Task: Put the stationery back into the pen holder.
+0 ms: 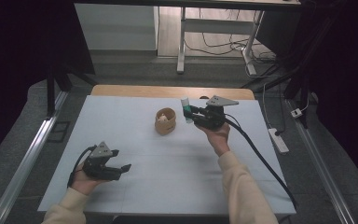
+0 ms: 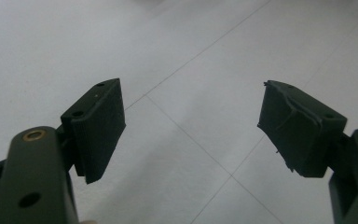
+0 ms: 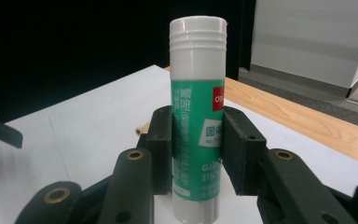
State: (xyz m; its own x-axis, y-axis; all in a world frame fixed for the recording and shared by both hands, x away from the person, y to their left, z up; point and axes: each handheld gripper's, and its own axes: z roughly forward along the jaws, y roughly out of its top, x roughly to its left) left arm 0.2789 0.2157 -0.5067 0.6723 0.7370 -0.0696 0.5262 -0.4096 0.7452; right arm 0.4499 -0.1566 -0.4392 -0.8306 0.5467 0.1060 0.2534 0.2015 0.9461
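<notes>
1. Overhead, the right gripper [image 1: 192, 115] sits past the middle of the white table top [image 1: 168, 163], held level in the person's right hand [image 1: 218, 136], with its jaws pointing toward the left of the high view.
2. Clamped between its two black pads [image 3: 162, 149] is a green-and-white glue stick with a ridged white cap [image 3: 197, 116]. The pads press on the green label at mid-height, one on each side.
3. Glue stick stands upright in the grip; cap on top, white base below the pads. In the high view it [image 1: 185, 108] shows as a small pale-capped tube near the far edge of the table.
4. Just to the left of the stick, apart from it, stands a round tan wooden holder [image 1: 165, 121] with something pale inside; what it is I cannot tell.
5. Left gripper [image 1: 121, 169] rests near the front left of the table, in the person's left hand [image 1: 85, 179].
6. Its jaws stand wide apart with nothing between them; bare white surface [image 2: 191, 107] lies beyond.
7. Both grippers well apart from each other.
</notes>
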